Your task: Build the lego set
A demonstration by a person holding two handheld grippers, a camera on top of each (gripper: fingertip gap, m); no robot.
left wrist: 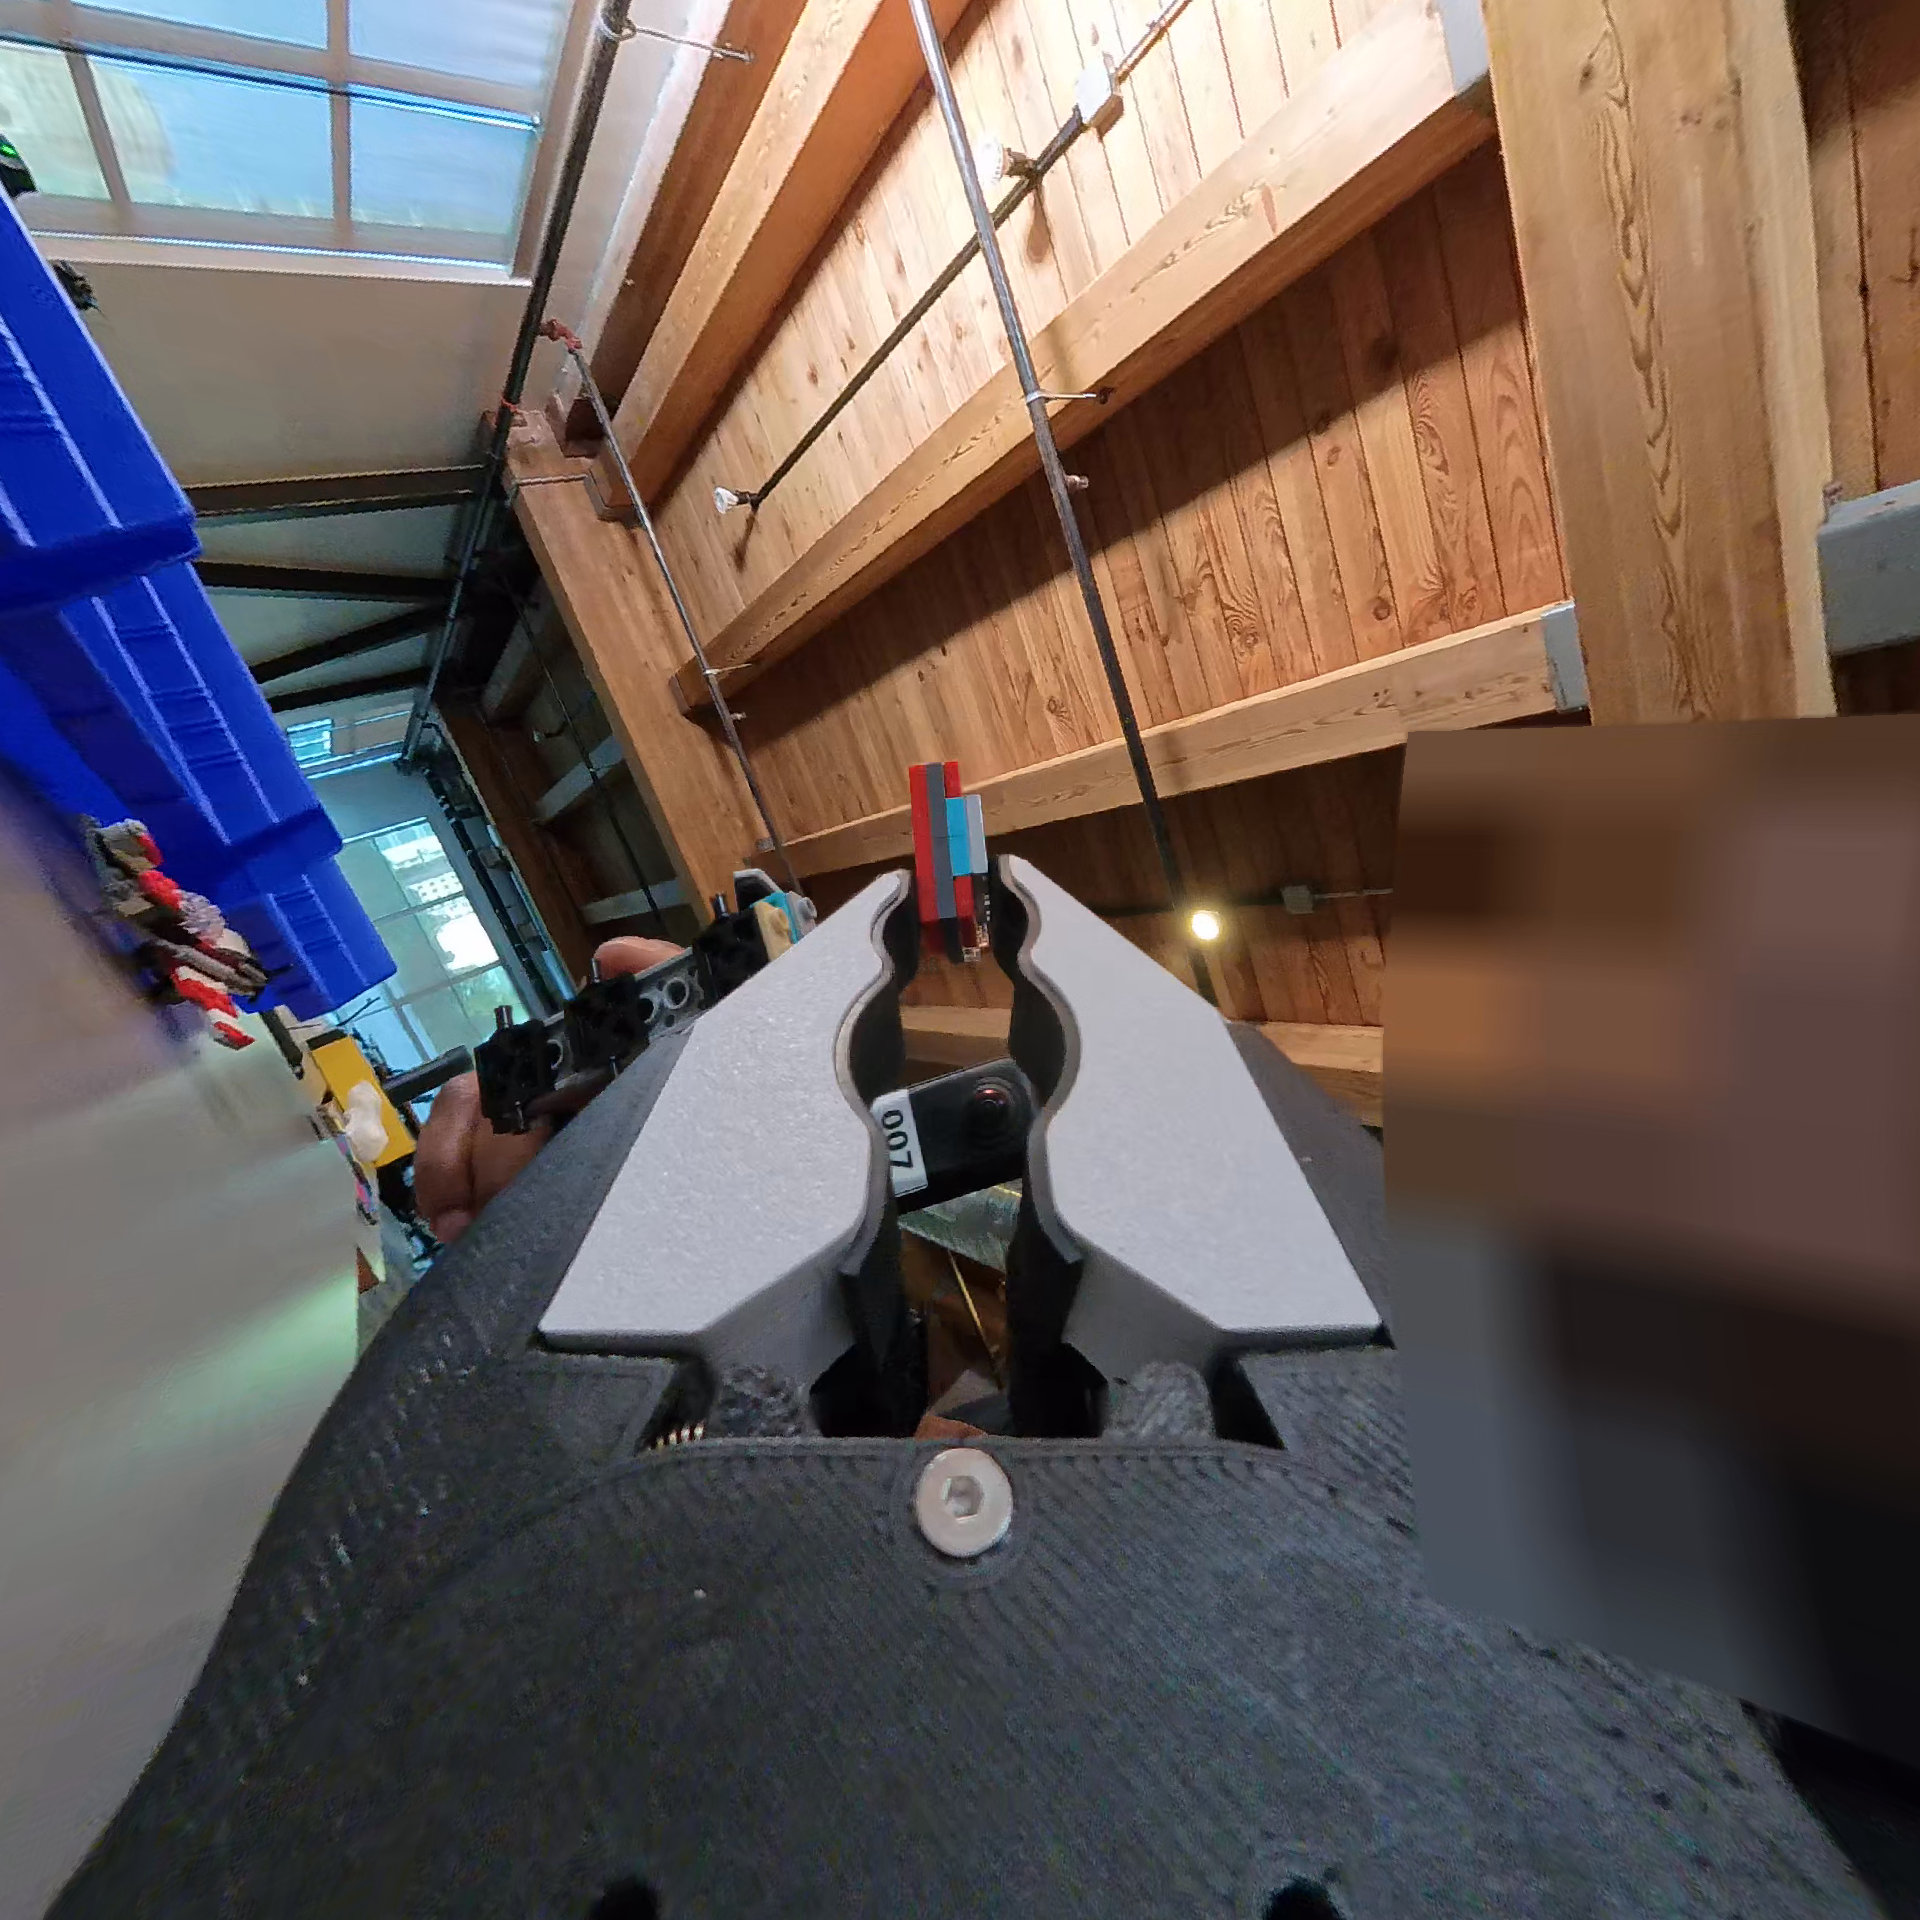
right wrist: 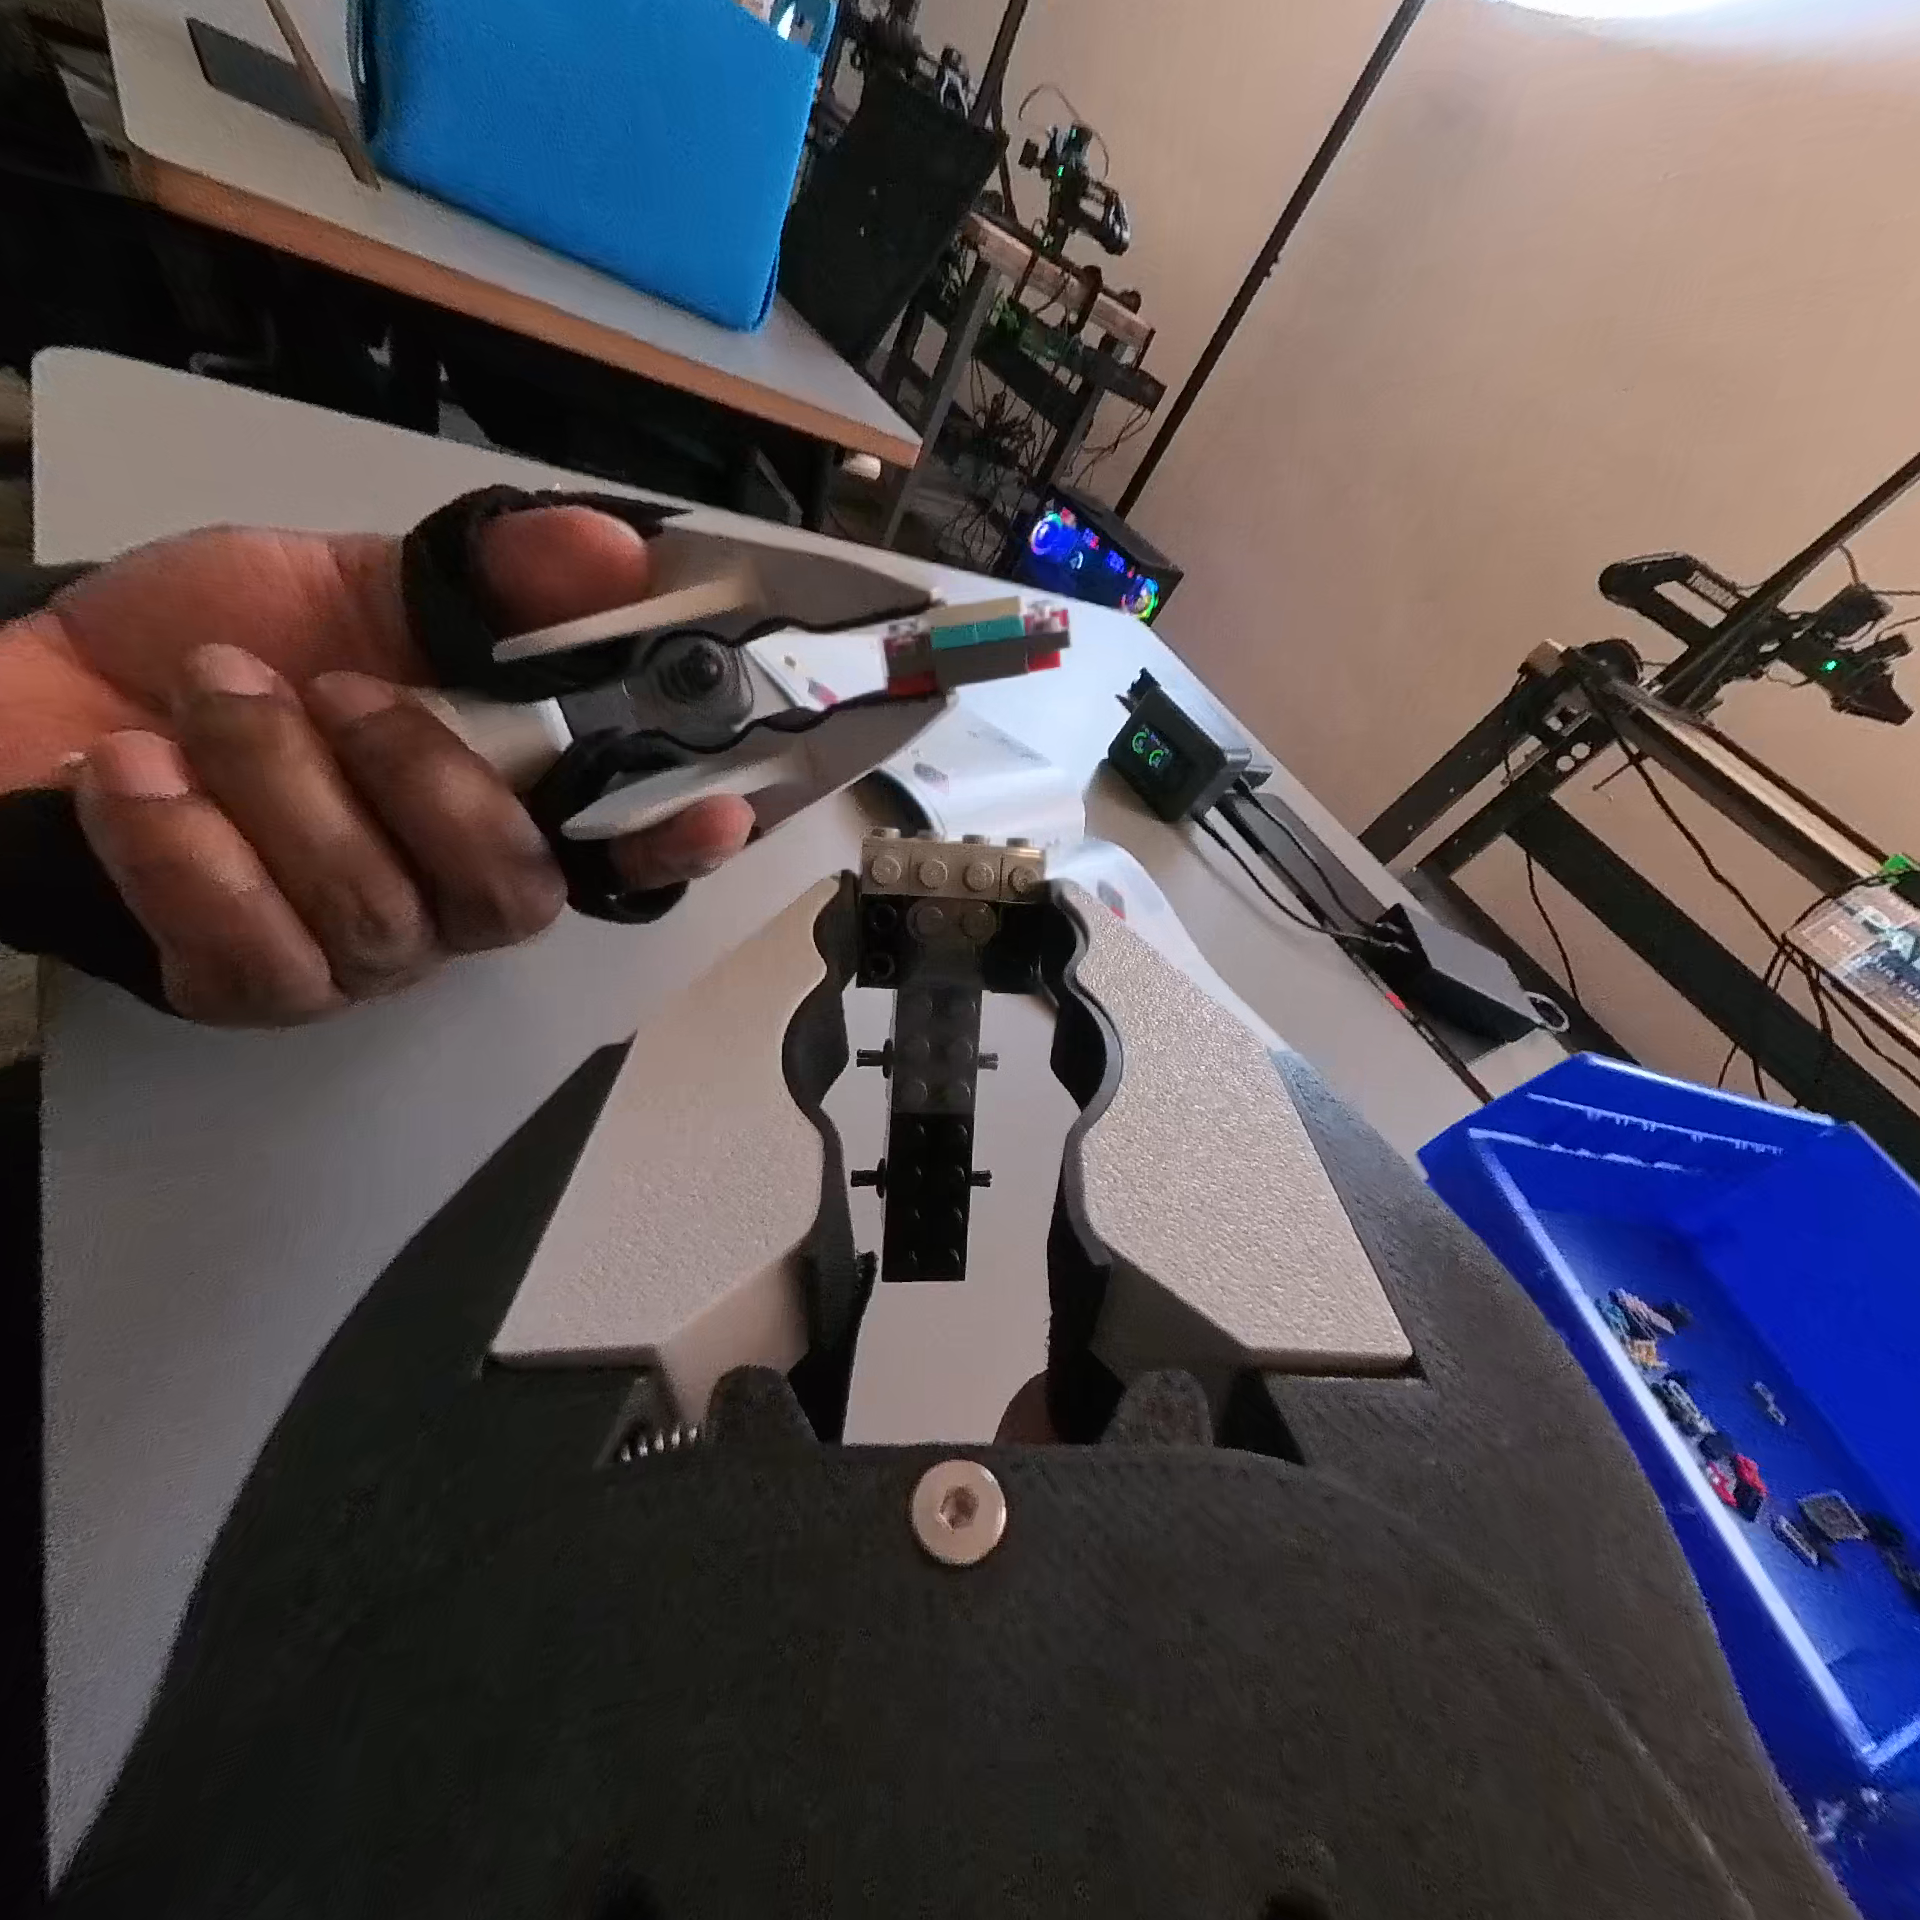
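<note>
My left gripper point(left wrist: 954, 902) is shut on a small stack of red, grey and teal lego plates point(left wrist: 945, 842), held up in the air toward the wooden ceiling. That gripper point(right wrist: 930, 652) and its stack point(right wrist: 977, 649) also show in the right wrist view, with a hand on it, above and left of my right gripper. My right gripper point(right wrist: 951, 920) is shut on a long black and grey lego build point(right wrist: 935, 1049) with a light grey studded plate at its tip, above the white table point(right wrist: 260, 1195). The build also shows in the left wrist view point(left wrist: 613, 1013).
A blue bin point(right wrist: 1714, 1382) with several loose lego pieces sits at the right. Stacked blue bins point(left wrist: 135, 644) and a small lego model point(left wrist: 177, 935) show at the left. A small black device with a screen point(right wrist: 1169, 753), cables and paper sheets point(right wrist: 977, 769) lie on the far table. Tip to tip, the grippers are about 4 cm apart.
</note>
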